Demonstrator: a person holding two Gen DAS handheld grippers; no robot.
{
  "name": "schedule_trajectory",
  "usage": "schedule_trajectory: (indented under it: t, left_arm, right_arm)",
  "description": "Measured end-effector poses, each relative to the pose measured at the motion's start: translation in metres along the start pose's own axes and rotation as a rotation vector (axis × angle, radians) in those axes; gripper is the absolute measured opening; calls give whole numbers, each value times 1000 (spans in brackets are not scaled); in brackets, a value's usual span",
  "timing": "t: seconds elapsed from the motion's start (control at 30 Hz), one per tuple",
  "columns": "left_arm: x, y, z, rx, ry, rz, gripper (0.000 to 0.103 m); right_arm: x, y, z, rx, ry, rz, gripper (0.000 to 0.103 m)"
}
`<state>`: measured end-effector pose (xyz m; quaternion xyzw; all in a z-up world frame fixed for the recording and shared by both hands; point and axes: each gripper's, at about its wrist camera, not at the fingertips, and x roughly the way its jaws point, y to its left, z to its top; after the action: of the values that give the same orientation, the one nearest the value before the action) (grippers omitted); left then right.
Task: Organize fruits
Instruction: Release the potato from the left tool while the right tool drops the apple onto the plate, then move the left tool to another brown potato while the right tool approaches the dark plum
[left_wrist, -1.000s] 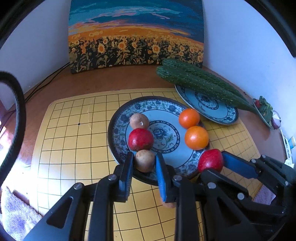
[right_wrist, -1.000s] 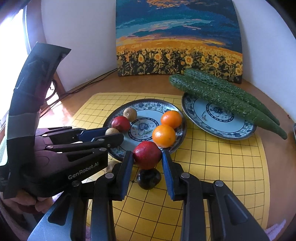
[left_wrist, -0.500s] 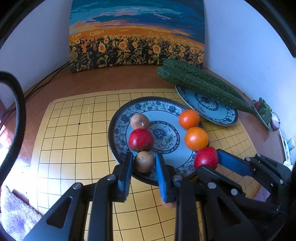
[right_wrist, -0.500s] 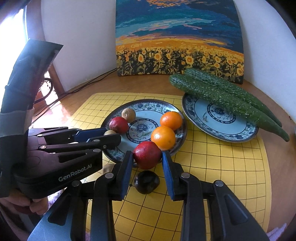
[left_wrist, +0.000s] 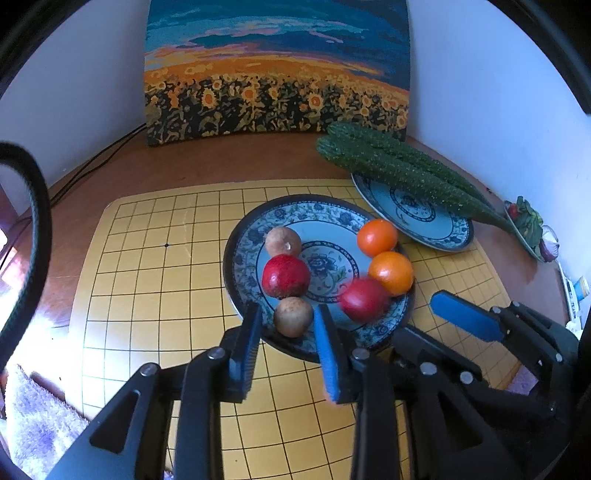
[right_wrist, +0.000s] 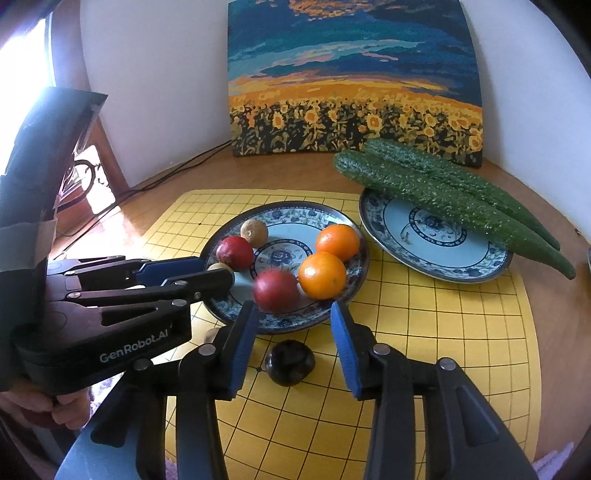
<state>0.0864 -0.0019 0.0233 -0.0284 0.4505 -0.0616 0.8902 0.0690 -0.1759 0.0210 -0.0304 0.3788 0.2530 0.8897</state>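
Red fruit (right_wrist: 276, 290), a bit blurry in the left wrist view, is sitting loose on the near rim of the blue-and-white plate (right_wrist: 343, 225), just ahead of the right gripper (right_wrist: 293, 332). That gripper's blue pads are spread wide with nothing between them, and the fruit is clear of both. Right under the gap between its fingers there's a dark, almost black round fruit (right_wrist: 290, 362) lying on the yellow grid mat (right_wrist: 443, 332), just short of the plate.

Left gripper (left_wrist: 287, 334) is narrower, and its two fingers flank a small brown fruit (left_wrist: 293, 316) at the plate's near edge. Honestly can't tell if the pads are actually pinching it or just sitting either side, since thin gaps seem to show in the left wrist view.

Further out from the grippers on the same plate: another red fruit (left_wrist: 285, 276) right behind the brown one, a second brown fruit (left_wrist: 283, 241) behind that, and two oranges (right_wrist: 322, 275) touching each other on the right side. The nearer orange is touching or nearly touching the loose red fruit.

Off to the right and farther away is a second patterned plate (right_wrist: 424, 236) with two long bumpy cucumbers (right_wrist: 443, 195) lying across it, ends hanging over the rim. Sunflower painting (right_wrist: 354, 81) leans on the wall at the back.
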Motion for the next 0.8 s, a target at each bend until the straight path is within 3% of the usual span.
schedule_trajectory:
  t: [0.8]
  left_arm:
    - [-23, -8, -24, -7, 11, -44, 32]
  right_arm:
    - [-19, -14, -27, 30, 14, -18, 44]
